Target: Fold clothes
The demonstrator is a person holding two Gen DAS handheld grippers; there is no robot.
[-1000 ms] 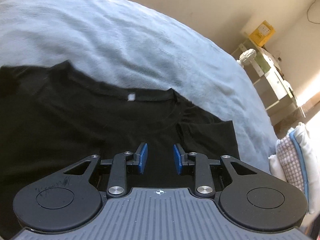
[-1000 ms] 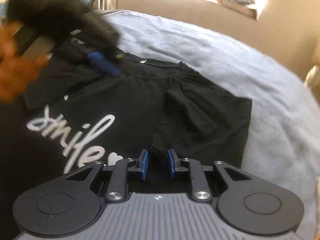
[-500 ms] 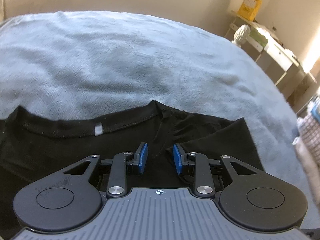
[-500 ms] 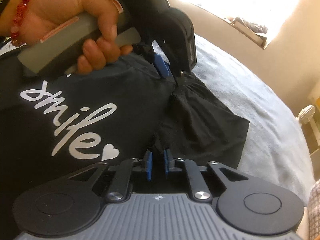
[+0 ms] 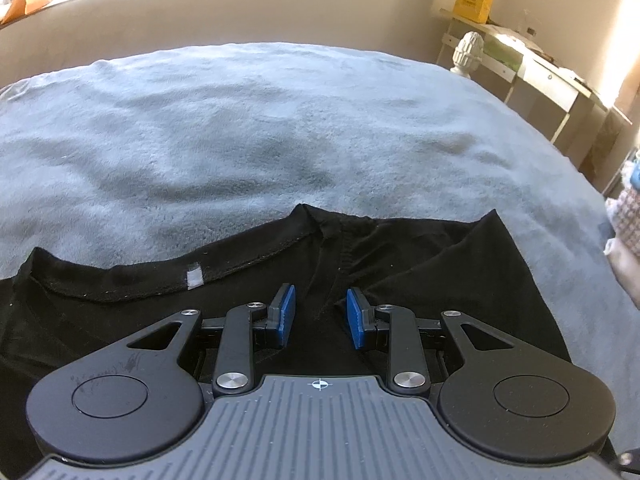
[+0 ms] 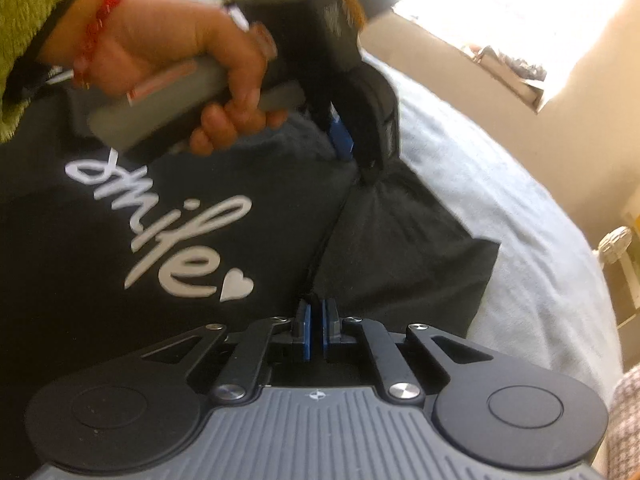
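Fingers of the right gripper, apart a second ago, now clamp the black T-shirt beside its sleeve on the blue blanket, while the left gripper, newly arrived at the shoulder seam, stays parted, so a side fold looks imminent.

shirt – soft black cloth, matt | blanket – fuzzy grey-blue cloth | left gripper – matt black plastic, blue rubbery pads, shiny metal screws

hand motion-blurred, black t-shirt cut off at left edge
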